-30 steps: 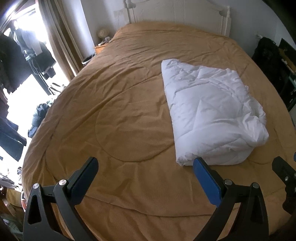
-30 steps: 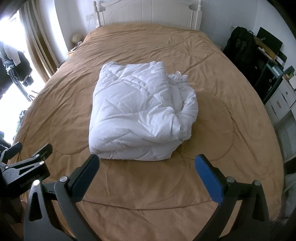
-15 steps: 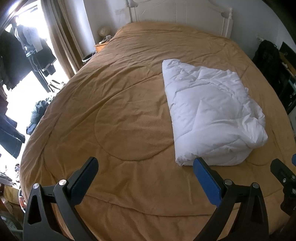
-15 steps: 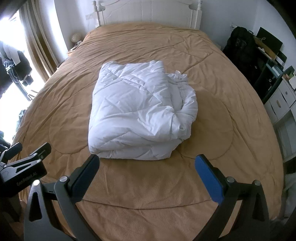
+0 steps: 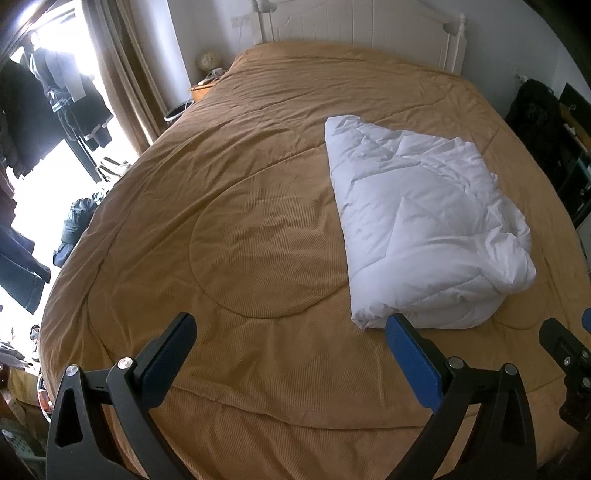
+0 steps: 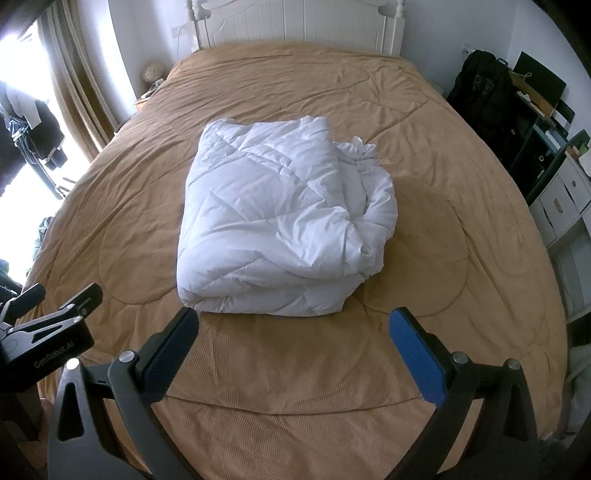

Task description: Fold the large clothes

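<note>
A white quilted duvet (image 6: 280,225) lies folded into a thick bundle on the brown bed cover (image 6: 258,369). It also shows at the right in the left wrist view (image 5: 421,229). My right gripper (image 6: 291,332) is open and empty, held above the cover just in front of the bundle's near edge. My left gripper (image 5: 291,339) is open and empty, to the left of the bundle's near corner. Neither gripper touches the duvet. The left gripper's body shows at the lower left of the right wrist view (image 6: 48,332).
A white headboard (image 6: 295,22) stands at the far end of the bed. Curtains and hanging dark clothes (image 5: 55,103) are on the left by a bright window. A black bag (image 6: 484,88) and shelves (image 6: 561,184) stand on the right.
Both views have shifted only slightly. The duvet has not moved and both grippers have stayed open.
</note>
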Available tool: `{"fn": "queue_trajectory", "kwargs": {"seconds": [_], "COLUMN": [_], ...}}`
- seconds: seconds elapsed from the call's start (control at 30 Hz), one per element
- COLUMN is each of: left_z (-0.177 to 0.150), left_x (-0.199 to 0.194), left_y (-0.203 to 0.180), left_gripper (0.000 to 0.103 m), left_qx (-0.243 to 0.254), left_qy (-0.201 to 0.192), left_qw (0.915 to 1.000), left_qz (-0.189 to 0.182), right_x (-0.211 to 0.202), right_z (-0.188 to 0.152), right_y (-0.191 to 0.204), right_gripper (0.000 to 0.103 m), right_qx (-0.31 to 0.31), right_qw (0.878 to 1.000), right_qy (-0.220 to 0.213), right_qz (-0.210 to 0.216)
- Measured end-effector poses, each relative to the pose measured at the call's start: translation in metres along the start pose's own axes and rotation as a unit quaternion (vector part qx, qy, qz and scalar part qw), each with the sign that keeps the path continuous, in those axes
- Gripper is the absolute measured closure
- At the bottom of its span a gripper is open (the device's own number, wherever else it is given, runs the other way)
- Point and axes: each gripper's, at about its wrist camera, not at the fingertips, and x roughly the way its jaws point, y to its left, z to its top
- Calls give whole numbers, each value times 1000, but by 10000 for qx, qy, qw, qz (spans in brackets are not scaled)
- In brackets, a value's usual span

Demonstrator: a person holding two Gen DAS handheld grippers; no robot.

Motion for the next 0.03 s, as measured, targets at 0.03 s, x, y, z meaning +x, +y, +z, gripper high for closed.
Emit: {"fn": "queue_trajectory", "kwargs": {"seconds": [0.03], "left_z": [0], "left_x": [0], "left_y": [0], "left_gripper": [1], "left_qx": [-1], "left_qy": [1], "left_qw": [10000], "left_qz": [-4], "right_x": [0], "right_z": [0], "right_y": [0], "right_gripper": [0], "right_qx": [1], "right_qw": [10000], "right_qy": [-2], "right_qz": [2]}}
